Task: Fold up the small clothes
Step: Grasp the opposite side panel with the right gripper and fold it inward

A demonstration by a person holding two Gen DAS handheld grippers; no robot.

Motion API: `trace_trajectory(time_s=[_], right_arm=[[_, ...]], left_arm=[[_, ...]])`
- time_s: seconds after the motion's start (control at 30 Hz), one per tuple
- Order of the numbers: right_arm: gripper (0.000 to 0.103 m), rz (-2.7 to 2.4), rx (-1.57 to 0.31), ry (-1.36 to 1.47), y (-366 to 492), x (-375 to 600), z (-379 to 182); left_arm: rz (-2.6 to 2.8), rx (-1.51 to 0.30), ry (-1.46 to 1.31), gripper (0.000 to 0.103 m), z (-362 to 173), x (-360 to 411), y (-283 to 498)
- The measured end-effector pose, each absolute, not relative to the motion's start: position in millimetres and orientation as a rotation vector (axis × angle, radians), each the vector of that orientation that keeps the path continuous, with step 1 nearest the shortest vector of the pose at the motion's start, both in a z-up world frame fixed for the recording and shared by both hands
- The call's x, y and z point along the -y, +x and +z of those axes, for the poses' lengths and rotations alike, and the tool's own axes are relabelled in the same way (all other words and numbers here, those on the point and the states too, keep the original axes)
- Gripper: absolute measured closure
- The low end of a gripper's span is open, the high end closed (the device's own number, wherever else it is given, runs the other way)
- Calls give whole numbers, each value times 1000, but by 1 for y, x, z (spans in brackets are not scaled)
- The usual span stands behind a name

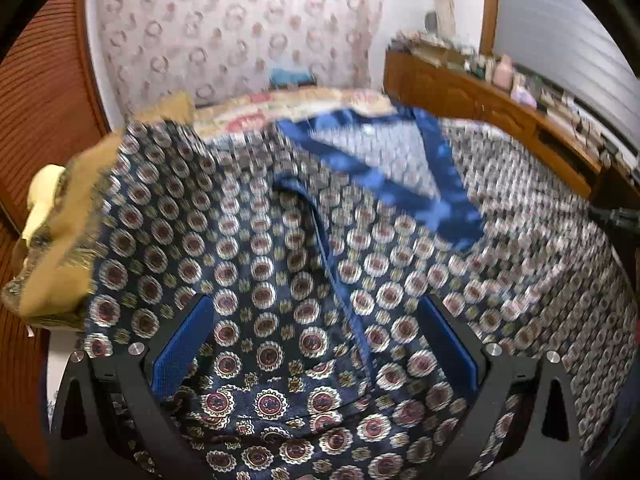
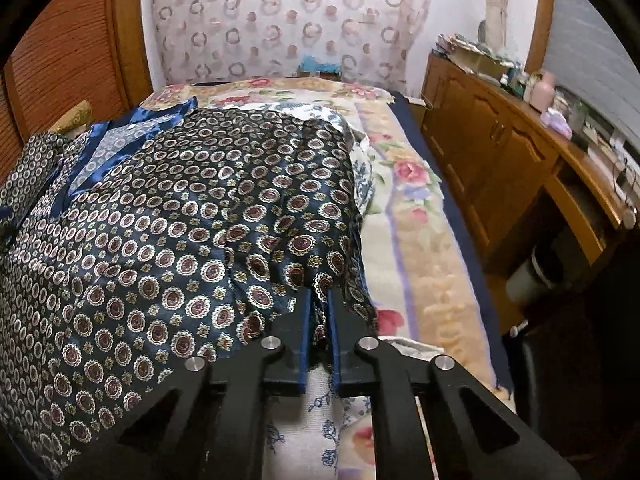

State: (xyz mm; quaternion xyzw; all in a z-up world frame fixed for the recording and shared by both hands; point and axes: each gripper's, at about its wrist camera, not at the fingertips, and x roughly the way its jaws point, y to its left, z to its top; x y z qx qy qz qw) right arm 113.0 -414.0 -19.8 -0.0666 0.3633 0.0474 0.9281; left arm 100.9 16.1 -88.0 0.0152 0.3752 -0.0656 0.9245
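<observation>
Jaws, right gripper (image 2: 319, 300): closed on a pinch of fabric at the near right edge of the patterned garment (image 2: 180, 216), cloth bunched between the blue pads.

Jaws, left gripper (image 1: 316, 344): standing wide apart over the garment's near portion; fabric lies between and under the pads (image 1: 182, 344), but they do not press on it. The left view is blurred, so actual contact with the cloth cannot be confirmed.

Garment: dark satin with medallion print and blue trim (image 1: 384, 184); spread across the bed (image 2: 420, 248), covering its left and middle, with the floral bedding bare to the garment's right. Neckline and lapels lie at the garment's far end, partly turned back to show a paler lining.

Progress, judged: early. The garment lies roughly flat and open, with wrinkles near the right grip. No completed fold shows. One edge is secured; the opposite hold is not yet taken. Folding over, squaring and stacking all remain.

Beyond the garment's right side: wooden cabinet (image 2: 492, 148), cluttered top.
</observation>
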Motion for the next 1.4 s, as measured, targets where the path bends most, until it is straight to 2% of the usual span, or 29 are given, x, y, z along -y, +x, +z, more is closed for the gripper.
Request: trace_trajectory(time_s=[0.4, 0.83, 1.17, 1.2, 1.27, 1.4], right_arm=[[98, 232, -623, -94, 88, 374, 9], [98, 354, -692, -126, 58, 321, -37], [94, 311, -628, -143, 42, 320, -16], [88, 307, -617, -141, 41, 320, -13], [61, 291, -590, -148, 38, 322, -3], [50, 265, -555, -144, 40, 326, 5]], left_arm=[[-210, -637, 10, 1, -50, -4, 72], [-252, -606, -28, 1, -48, 2, 57], [-243, -585, 5, 1, -40, 9, 49], [-243, -584, 8, 1, -40, 9, 49], [-245, -583, 7, 1, -40, 10, 49], [-245, -579, 13, 1, -40, 12, 48]])
